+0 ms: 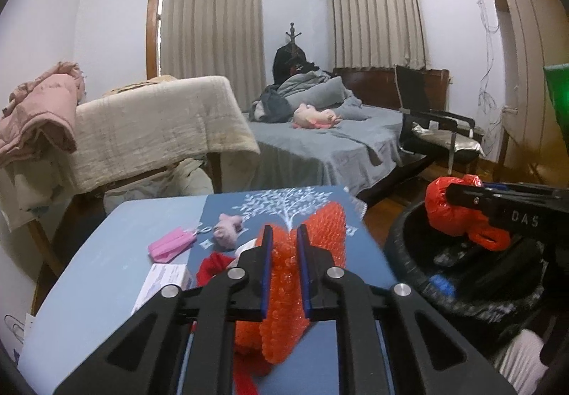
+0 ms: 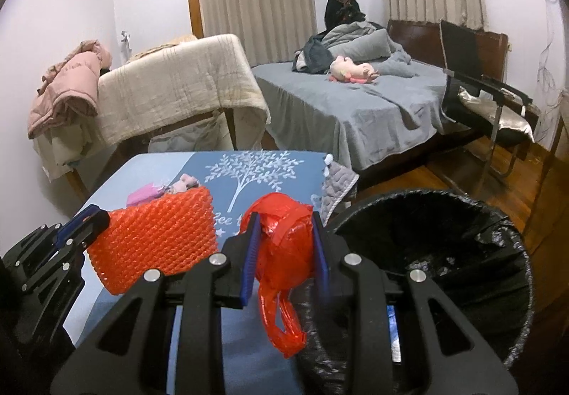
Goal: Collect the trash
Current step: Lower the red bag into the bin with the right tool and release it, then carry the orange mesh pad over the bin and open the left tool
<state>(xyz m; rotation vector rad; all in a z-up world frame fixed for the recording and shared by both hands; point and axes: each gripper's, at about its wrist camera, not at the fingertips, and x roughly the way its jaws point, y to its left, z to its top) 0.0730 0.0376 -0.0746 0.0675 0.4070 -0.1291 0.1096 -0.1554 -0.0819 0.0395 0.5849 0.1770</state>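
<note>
My left gripper (image 1: 284, 235) is shut on a sheet of orange bubble wrap (image 1: 320, 231), squeezed between its blue pads above the blue table (image 1: 106, 252). From the right wrist view the same bubble wrap (image 2: 156, 238) hangs from the left gripper (image 2: 96, 222) at the left. My right gripper (image 2: 284, 220) is shut on a crumpled red plastic bag (image 2: 281, 238), whose handle loops dangle below. It holds the bag at the near left rim of the black-lined trash bin (image 2: 444, 252). In the left wrist view the red bag (image 1: 451, 206) sits in the right gripper (image 1: 458, 194) above the bin (image 1: 419, 274).
On the table lie a pink pouch (image 1: 167, 245), a small pink plush (image 1: 227, 228), a red item (image 1: 213, 267) and a white card (image 1: 163, 283). Beyond are a cloth-draped chair (image 1: 160, 124), a grey bed (image 1: 320, 142) and a black chair (image 1: 437, 124) on the wooden floor.
</note>
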